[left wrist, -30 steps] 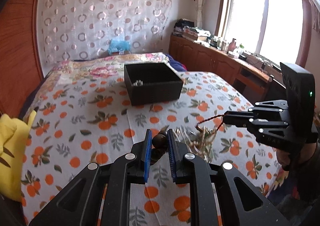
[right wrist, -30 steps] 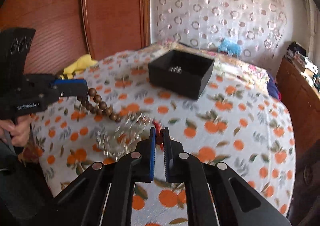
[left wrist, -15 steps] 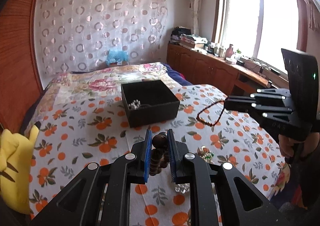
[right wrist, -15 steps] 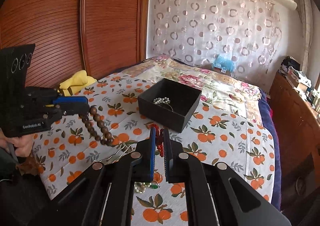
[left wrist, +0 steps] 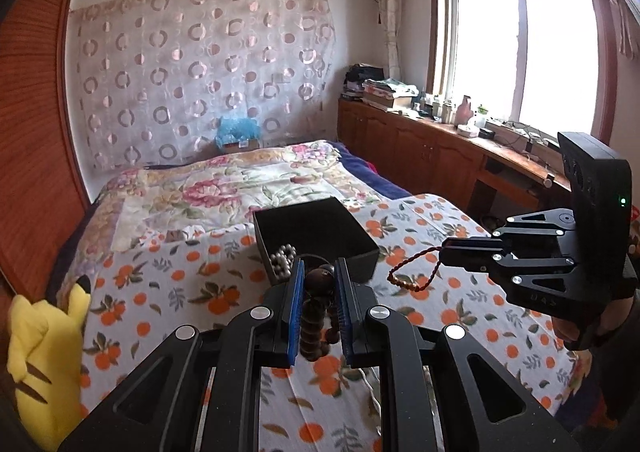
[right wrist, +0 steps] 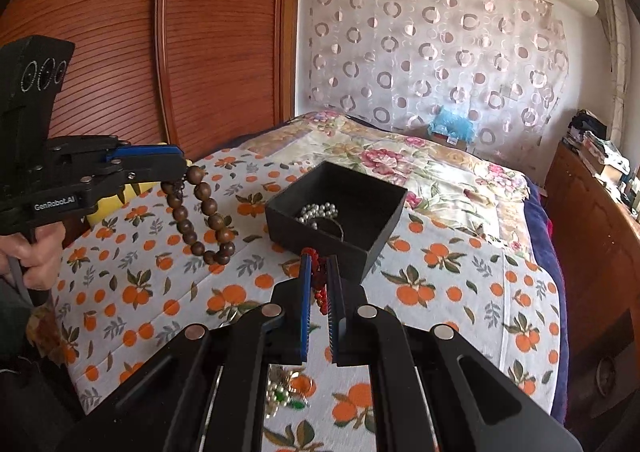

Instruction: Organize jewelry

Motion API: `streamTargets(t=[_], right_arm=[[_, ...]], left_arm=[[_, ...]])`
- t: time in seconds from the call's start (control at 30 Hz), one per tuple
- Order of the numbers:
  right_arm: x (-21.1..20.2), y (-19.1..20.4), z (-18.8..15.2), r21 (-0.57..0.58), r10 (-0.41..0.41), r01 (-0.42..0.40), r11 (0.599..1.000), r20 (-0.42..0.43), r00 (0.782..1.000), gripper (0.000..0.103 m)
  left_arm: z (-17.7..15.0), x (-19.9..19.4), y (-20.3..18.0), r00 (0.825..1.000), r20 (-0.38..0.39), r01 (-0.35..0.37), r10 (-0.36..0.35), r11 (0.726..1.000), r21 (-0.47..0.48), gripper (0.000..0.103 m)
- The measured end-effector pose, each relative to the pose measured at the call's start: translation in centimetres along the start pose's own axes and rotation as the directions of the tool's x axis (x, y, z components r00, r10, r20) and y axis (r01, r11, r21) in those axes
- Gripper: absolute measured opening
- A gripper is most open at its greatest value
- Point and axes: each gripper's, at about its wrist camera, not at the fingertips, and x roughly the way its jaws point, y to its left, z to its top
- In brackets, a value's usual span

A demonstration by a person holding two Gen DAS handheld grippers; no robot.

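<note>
Each wrist view looks forward along own hand-held gripper, close above bed (left wrist: 168, 292) — both share black box (right wrist: 340, 212) ahead, plus opposite hand-held gripper at frame edge.

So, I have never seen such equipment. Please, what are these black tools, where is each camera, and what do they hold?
These are not robot arms. A person holds one hand-held gripper in each hand, and each has a wide-angle camera looking forward along its two fingers.

In the left camera's picture, the left gripper is shut on a brown wooden bead bracelet. The right gripper shows at the side, holding a red cord bracelet.

The right camera's picture shows the same scene from the other side.

On the bedspread stands an open black box with pearl beads inside. More jewelry lies near the camera.
</note>
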Motion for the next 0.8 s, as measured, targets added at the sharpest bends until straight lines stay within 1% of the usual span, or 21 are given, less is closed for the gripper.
streamTargets(t=[0.3,0.47,0.7,0.8], right_arm=[[2.1,-2.3,2.4,0.020,0.024,-0.024,1.000,0.018,1.000,0.008],[3.1,-3.8,3.4,0.031,0.032,-0.032,0.999,0.020,0.999,0.008],[4.9,-6.0,5.0,0.054,0.044,-0.044,0.998,0.016,0.999,0.008],[5.8,-6.6,5.4,0.058,0.049,-0.050,0.997,0.011,0.999,0.008]], left_arm=[[3.1,1.8,0.5,1.000,0.015,0.001,-0.001,1.000,0.002,0.014],[5.3,3.5,0.6,1.000,0.018,0.006,-0.006,1.000,0.015,0.014],[7.5,7.1,0.6,1.000,-0.011,0.019,-0.019,1.000,0.023,0.014],[7.5,8.6,1.1,0.999,-0.031,0.021,-0.020,1.000,0.016,0.014]])
